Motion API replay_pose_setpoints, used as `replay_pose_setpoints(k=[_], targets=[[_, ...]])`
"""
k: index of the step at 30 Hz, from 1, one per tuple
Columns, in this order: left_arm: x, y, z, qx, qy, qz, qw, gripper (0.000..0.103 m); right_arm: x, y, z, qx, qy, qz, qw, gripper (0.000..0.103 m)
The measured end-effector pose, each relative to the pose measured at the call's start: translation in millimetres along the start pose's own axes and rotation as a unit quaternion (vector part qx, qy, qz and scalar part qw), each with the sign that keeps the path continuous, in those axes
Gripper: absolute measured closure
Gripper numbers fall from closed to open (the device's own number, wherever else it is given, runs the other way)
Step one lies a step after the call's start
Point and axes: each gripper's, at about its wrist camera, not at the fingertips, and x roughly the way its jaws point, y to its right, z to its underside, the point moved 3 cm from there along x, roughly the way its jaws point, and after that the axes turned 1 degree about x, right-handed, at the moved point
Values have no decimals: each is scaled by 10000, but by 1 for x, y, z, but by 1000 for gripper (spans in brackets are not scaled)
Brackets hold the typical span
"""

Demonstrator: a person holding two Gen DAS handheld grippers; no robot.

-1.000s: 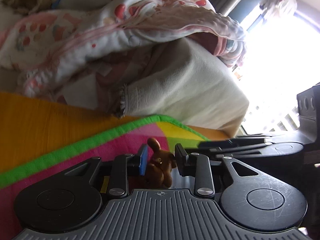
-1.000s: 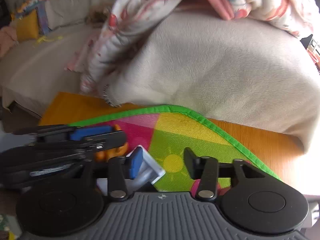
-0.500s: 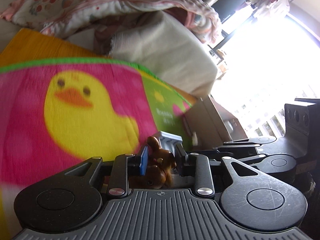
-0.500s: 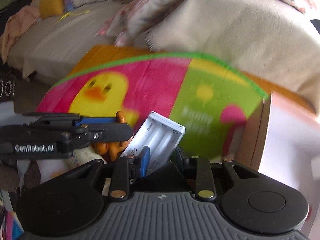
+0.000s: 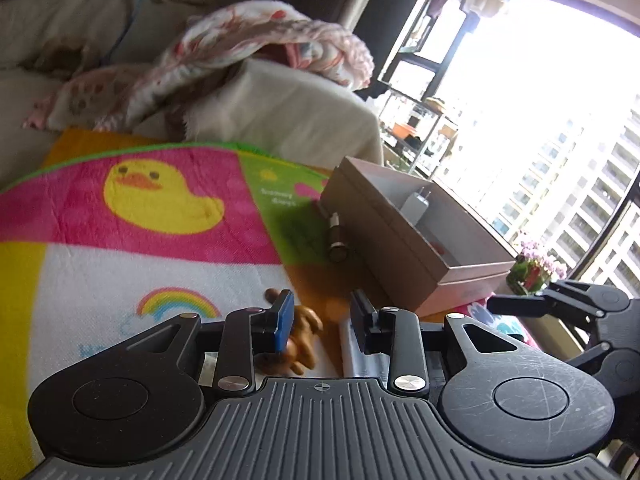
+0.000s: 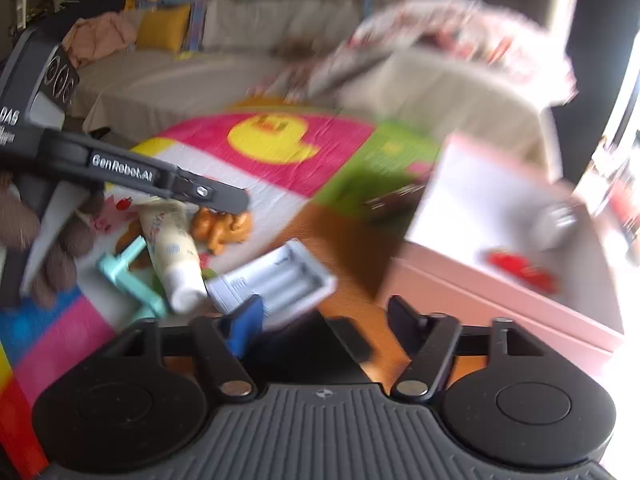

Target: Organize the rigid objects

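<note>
- Brown toy figurine [image 5: 304, 340] sits between the left gripper [image 5: 322, 316]'s narrowly parted fingers, touching only the blue pad. Close squarely on it before carrying it to the open box [image 5: 420, 248] by the mat [image 5: 160, 264]'s right edge.
- The right gripper [image 6: 324, 316]'s jaws have just been opening and clamp nothing. The white battery holder [image 6: 280, 280] lies just ahead.

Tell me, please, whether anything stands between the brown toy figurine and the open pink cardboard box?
Only low things: a white battery holder beside the figurine, and a small dark cylinder by the box's near wall. A lifted carry probably clears both.
</note>
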Motion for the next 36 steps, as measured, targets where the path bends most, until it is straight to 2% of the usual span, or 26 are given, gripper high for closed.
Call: replay_pose_setpoints(k=[2,4,7,8,10,13,16,19,22,23,24,25,26,29,30,32,34,36], targets=[[-9,15,-5,205,98,-70,9997,69,-23,21,3,219,308,178,9991,28],[-15,27,-10,304,154,-127,9993,69,-38,55,4,778,600,541,9937,24],[-13,36,-24,178,257,-267,9992,69,-40,113,7,1544,1024,1509,9710,23],[-6,38,-31,177,256,-245,9992,69,-36,131,10,1827,1053,1697,9627,23],[18,43,-41,437,104,-202,9988,69,-26,163,18,2409,971,1663,9512,24],[68,50,-47,975,-179,-521,9937,69,-12,179,29,2855,899,1544,9416,25],[114,53,-51,1155,-553,-543,9903,69,-5,179,37,2762,840,1589,9442,35],[149,48,-55,1228,-822,-778,9860,69,-2,182,41,2767,746,1555,9454,42],[168,42,-57,1377,-904,-873,9825,69,3,185,39,2585,647,1481,9524,48],[172,39,-56,1359,-970,-842,9824,68,7,186,36,2503,601,1430,9557,53],[173,35,-55,1312,-1049,-794,9826,71,12,186,32,2417,529,1356,9594,56],[171,33,-53,1253,-1105,-724,9833,76,15,187,29,2359,466,1280,9622,64],[165,30,-49,1178,-1140,-642,9844,79,17,186,25,2322,419,1243,9638,65],[134,23,-35,1014,-1102,-406,9879,79,20,179,14,2076,410,1286,9689,65],[119,22,-32,847,-992,-281,9911,79,22,176,10,1999,396,1256,9709,65],[91,24,-24,816,-828,-128,9931,79,27,169,3,1906,379,1161,9740,65],[75,24,-12,961,-869,-328,9910,78,36,159,-7,1765,381,1059,9778,65],[66,20,-3,891,-898,-332,9914,75,46,146,-15,1522,394,1043,9820,65]])
